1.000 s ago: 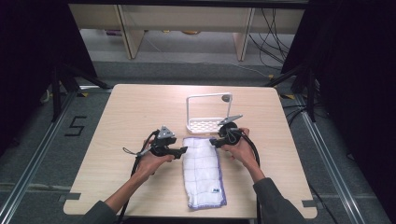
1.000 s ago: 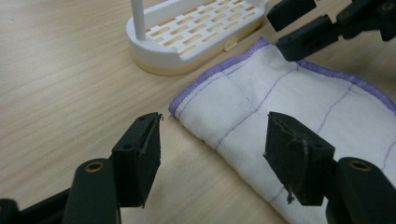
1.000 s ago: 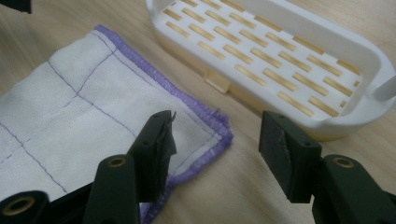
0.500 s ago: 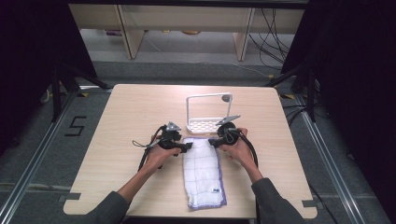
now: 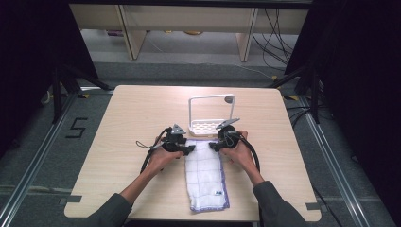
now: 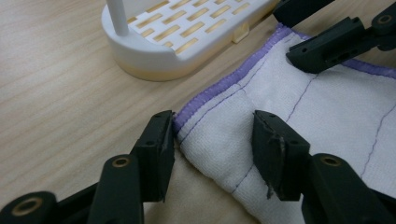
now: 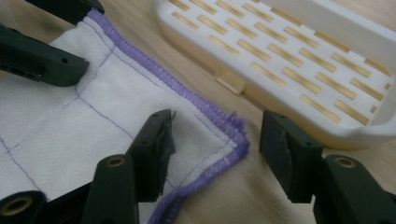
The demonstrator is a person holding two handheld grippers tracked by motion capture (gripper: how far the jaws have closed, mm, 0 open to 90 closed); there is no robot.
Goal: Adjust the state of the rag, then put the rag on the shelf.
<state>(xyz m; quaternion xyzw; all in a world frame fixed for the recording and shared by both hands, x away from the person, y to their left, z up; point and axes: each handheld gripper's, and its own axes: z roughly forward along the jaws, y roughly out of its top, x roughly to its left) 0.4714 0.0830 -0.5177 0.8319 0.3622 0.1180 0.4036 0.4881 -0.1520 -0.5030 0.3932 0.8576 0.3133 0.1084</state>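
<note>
A white towel with a purple hem lies folded lengthwise on the wooden table, near the front edge. My left gripper is at its far left corner and my right gripper at its far right corner. In the left gripper view, my left gripper stands open with the towel corner lying flat between its jaws. In the right gripper view, my right gripper is likewise open astride the other corner of the towel. Neither pair of jaws pinches the cloth.
A white slotted rack with an upright frame stands just beyond the towel, close to both grippers; its base is a few centimetres past the jaws. The bare table stretches left, right and behind the rack.
My left gripper has slid right to the towel's far left corner. The right gripper has barely moved. The towel lies as before.
</note>
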